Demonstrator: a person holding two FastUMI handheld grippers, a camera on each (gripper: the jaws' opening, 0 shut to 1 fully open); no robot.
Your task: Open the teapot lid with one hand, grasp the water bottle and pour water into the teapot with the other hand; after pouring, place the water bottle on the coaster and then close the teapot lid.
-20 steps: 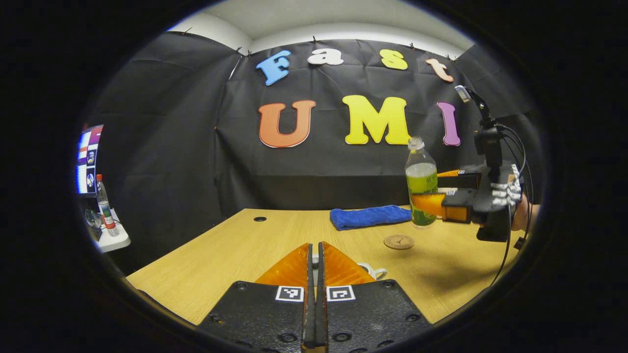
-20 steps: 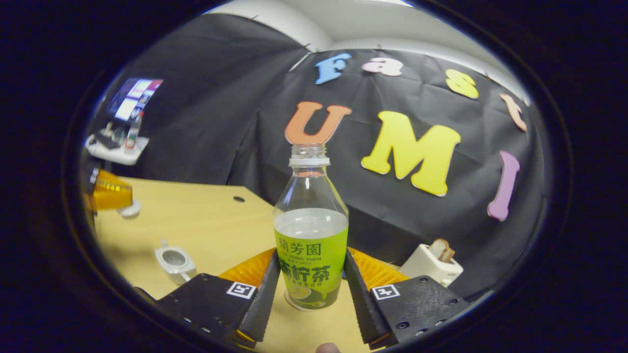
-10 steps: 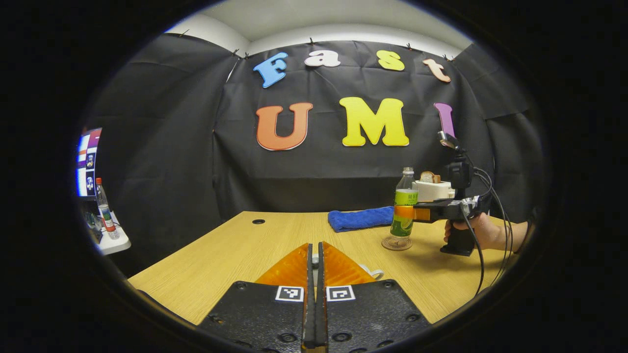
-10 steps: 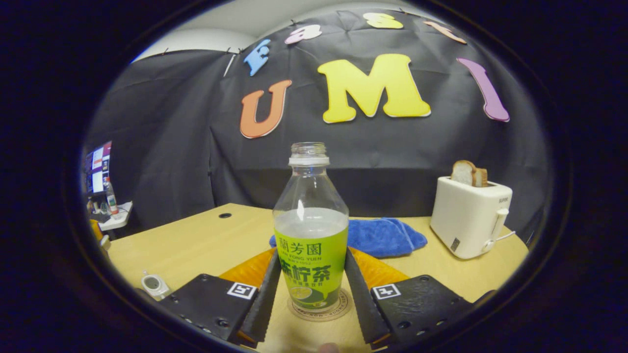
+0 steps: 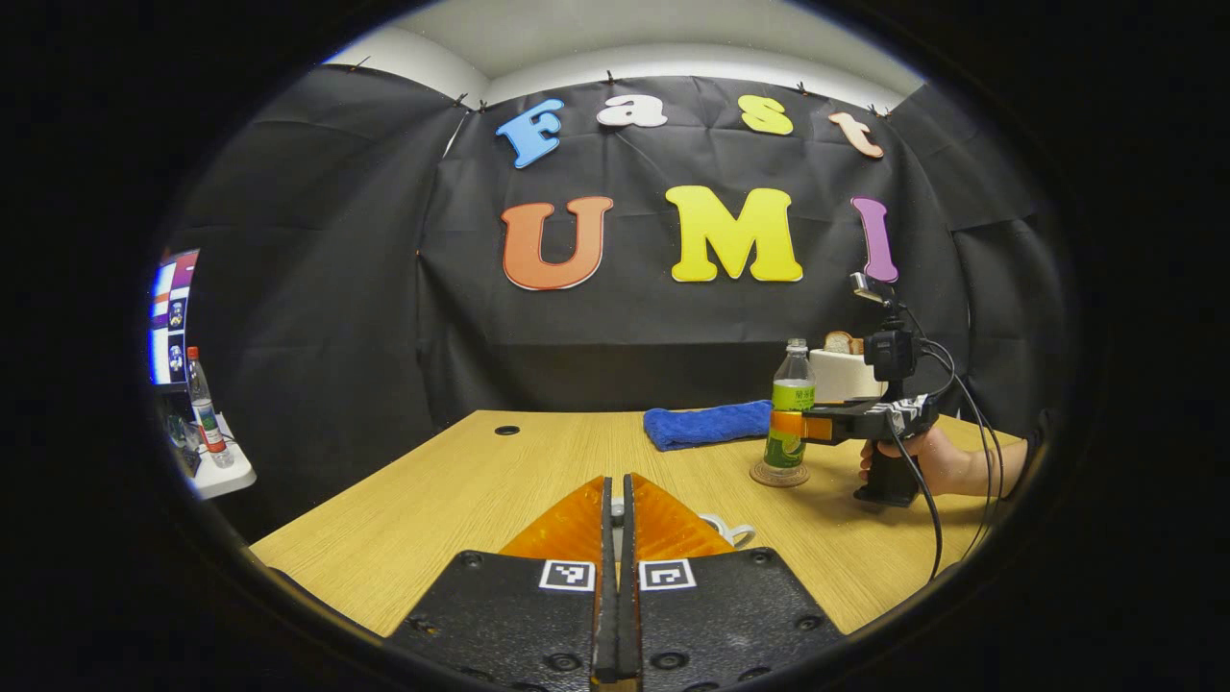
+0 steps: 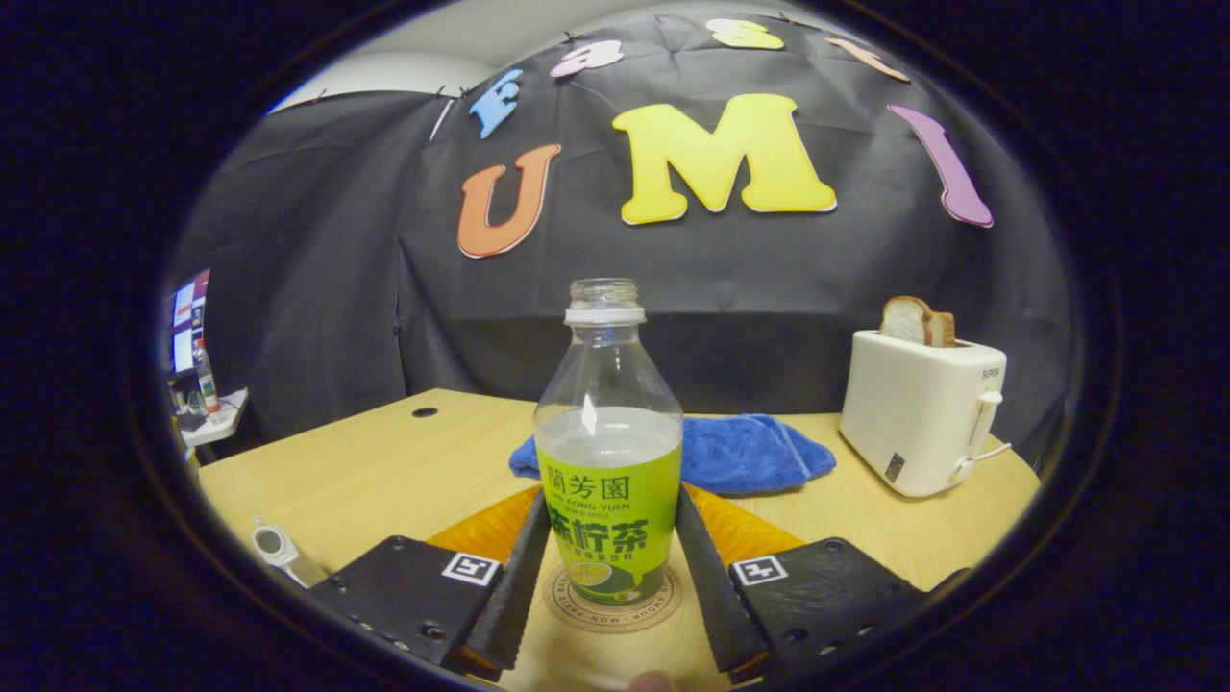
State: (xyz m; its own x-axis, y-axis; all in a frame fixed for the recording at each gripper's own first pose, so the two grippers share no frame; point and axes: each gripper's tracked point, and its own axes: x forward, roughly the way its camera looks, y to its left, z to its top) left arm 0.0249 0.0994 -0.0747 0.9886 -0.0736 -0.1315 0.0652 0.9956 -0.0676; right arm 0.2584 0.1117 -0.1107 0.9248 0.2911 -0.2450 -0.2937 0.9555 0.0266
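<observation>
With the right gripper (image 6: 607,577) clamped on the water bottle (image 6: 607,461) at centre frame, over the coaster (image 6: 612,604), and the left gripper (image 5: 619,538) squeezed together, a jerky let-go could tip it.

The teapot (image 5: 723,530) is mostly hidden behind the left gripper (image 5: 617,538), whose grasp cannot be made out.

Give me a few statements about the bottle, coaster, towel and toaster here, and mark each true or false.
1. The bottle stands upright on the coaster. True.
2. The bottle wears a cap. False: its neck is open.
3. The right gripper has a finger on each side of the bottle. True.
4. The toaster is empty. False: bread sticks out of the top.
5. The blue towel lies behind the bottle. True.
</observation>
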